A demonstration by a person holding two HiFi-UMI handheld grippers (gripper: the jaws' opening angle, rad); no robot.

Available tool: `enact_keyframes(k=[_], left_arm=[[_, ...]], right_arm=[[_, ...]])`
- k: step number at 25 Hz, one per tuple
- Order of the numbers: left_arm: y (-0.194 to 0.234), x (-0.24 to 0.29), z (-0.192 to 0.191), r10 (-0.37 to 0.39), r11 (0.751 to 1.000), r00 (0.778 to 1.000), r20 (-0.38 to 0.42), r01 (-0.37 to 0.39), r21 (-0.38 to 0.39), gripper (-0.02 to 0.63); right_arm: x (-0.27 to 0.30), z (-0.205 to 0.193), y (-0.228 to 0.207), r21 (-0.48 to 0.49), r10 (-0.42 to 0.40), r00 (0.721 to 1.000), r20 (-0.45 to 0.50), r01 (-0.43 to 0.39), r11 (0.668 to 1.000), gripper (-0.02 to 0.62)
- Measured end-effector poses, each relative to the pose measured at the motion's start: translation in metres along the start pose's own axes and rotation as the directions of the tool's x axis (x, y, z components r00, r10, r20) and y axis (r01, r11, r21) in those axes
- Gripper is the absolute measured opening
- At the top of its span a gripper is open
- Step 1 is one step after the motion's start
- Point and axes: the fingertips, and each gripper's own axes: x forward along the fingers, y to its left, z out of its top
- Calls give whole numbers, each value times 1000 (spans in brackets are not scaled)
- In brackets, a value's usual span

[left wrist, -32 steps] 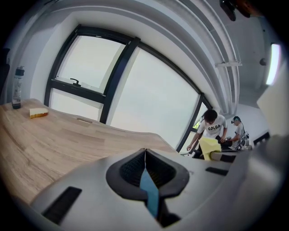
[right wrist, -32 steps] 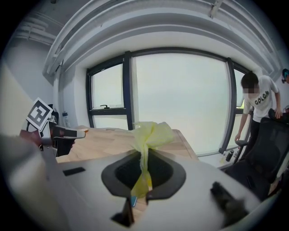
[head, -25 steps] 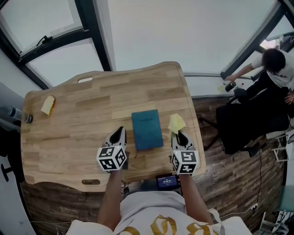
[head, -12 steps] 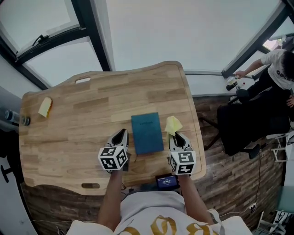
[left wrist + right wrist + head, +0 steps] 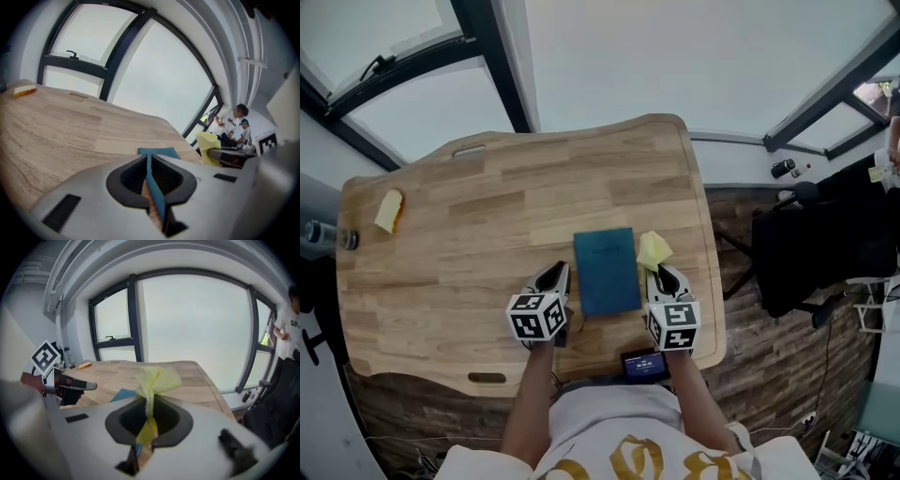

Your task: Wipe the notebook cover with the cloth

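A teal notebook (image 5: 606, 272) lies flat on the wooden table (image 5: 469, 253) near its front edge. My right gripper (image 5: 667, 276) is beside the notebook's right edge, shut on a crumpled yellow cloth (image 5: 653, 249) that sticks up out of the jaws. In the right gripper view the cloth (image 5: 157, 379) bunches above the shut jaws and a corner of the notebook (image 5: 123, 394) shows to the left. My left gripper (image 5: 557, 277) rests just left of the notebook, shut with nothing in it. Its own view shows the notebook (image 5: 158, 151) ahead past the tips.
A small yellow piece (image 5: 389, 210) lies at the table's far left, with a bottle (image 5: 319, 234) at that edge. A small screen device (image 5: 645, 364) sits at the front edge. A black chair (image 5: 825, 244) stands to the right. People (image 5: 233, 124) are by the window.
The left gripper has edged a little closer to the notebook's left side. The right gripper still holds the cloth by the right side. The person at the right has moved almost out of the head view.
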Motion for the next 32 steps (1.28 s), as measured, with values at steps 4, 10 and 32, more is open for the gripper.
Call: enact_keyframes(k=[4,10,32], left_arm=[[4,8,-7,-13,999,1000,-27,12,-36,17],[7,18,-11,-15,1000,999,-52,14,-25,33],[3,48,-52,-43,998,964,-264,53,29,106]], right_arm=[[13,-4,-1,-10,11,1000,-26,-11,1000,37],[32,-8,0,-31,40,998,-56,-41,999,37],[80,-27,1,-68,74,989,-131,-84,994,37]])
